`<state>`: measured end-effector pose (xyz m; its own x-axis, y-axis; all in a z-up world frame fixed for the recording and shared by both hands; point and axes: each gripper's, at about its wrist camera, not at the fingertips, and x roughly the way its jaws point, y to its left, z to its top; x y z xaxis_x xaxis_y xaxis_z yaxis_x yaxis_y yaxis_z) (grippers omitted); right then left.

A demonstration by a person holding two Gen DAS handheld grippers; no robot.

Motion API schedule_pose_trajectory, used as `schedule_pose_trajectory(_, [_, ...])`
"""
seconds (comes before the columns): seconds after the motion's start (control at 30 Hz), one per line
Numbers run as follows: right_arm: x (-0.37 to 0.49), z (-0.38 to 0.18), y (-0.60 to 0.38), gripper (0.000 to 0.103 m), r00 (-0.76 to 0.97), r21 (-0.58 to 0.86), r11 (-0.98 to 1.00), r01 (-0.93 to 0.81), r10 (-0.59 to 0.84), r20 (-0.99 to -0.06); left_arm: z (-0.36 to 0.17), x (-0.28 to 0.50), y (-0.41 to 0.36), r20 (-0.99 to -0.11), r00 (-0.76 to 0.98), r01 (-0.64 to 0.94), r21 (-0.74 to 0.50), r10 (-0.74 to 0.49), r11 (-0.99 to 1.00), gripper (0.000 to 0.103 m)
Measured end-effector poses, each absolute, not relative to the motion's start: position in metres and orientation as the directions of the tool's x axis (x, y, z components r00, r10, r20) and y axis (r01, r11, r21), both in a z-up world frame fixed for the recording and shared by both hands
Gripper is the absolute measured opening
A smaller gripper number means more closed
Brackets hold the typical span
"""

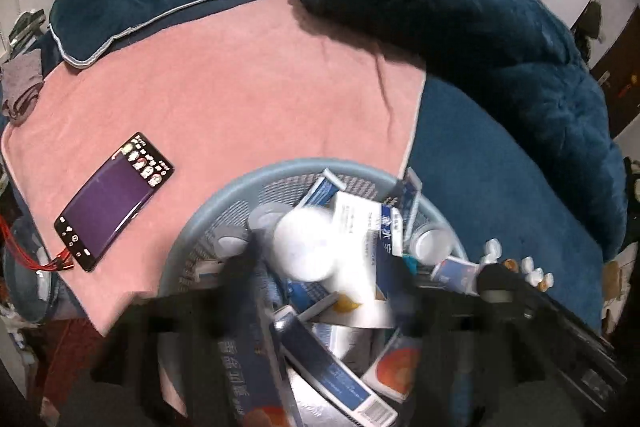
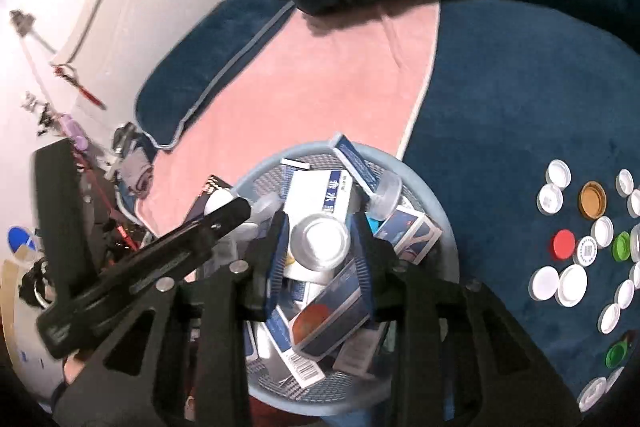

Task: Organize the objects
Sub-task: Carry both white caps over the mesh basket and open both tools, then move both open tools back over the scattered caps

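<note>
The bed [image 1: 500, 155], covered in dark blue plush, is carrying a pink towel [image 1: 224, 99], and a phone [image 1: 114, 201] is lying on the towel well apart from the work area. A pale blue mesh basket [image 2: 436, 203] is sitting at the towel's near corner, filled with medicine boxes [image 2: 320, 193] and small containers. To the right of the basket, a spread of loose bottle caps [image 2: 564, 245] is lying on the blue cover.

Both tools are working directly above the basket. The right tool [image 2: 320, 247] is flanking a round silver-rimmed jar [image 2: 320, 242] with its blue pads [image 2: 280, 247]; the gap is narrow, and whether the pads are pressing on the jar cannot be told. The left tool [image 1: 340, 291] is standing wide apart, its fingers blurred, with a white round bottle [image 1: 304, 245] between them and apparently free of them, blurred as if dropping into the basket.

The step in hand appears to be the depositing of containers into the basket. The next move likely calls for parting the right tool fully so the jar settles among the boxes, then lifting both tools clear of the rim before reaching for the caps.
</note>
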<state>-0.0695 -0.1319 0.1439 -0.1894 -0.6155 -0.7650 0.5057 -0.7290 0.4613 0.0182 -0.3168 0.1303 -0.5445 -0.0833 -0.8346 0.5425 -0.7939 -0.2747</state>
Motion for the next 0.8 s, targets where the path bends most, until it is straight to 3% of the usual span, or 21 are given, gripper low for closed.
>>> schedule_pose_trajectory(0.03, [-0.070, 0.144, -0.131, 0.055, -0.198, 0.455, -0.737, 0.500, -0.609, -0.768, 0.133, 0.019, -0.316, -0.828, -0.553, 0.540, -0.276, -0.088, -0.795, 0.097])
schedule_pose_trajectory(0.07, [-0.069, 0.146, -0.128, 0.076, -0.216, 0.450, -0.746, 0.490, -0.605, -0.767, 0.135, 0.021, -0.316, -0.825, -0.551, 0.552, -0.252, -0.121, -0.795, 0.099])
schedule_pose_trajectory(0.13, [-0.068, 0.148, -0.117, 0.101, -0.246, 0.459, -0.757, 0.466, -0.608, -0.755, 0.138, 0.024, -0.313, -0.824, -0.543, 0.553, -0.204, -0.163, -0.808, 0.101])
schedule_pose_trajectory(0.4, [-0.076, 0.148, -0.090, 0.103, -0.275, 0.423, -0.796, 0.433, -0.564, -0.779, 0.147, 0.025, -0.286, -0.821, -0.530, 0.516, -0.115, -0.211, -0.849, 0.102])
schedule_pose_trajectory(0.8, [-0.076, 0.152, 0.003, 0.103, -0.322, 0.298, -0.848, 0.438, -0.458, -0.829, 0.163, 0.011, -0.202, -0.798, -0.587, 0.357, -0.108, -0.133, -0.928, 0.102])
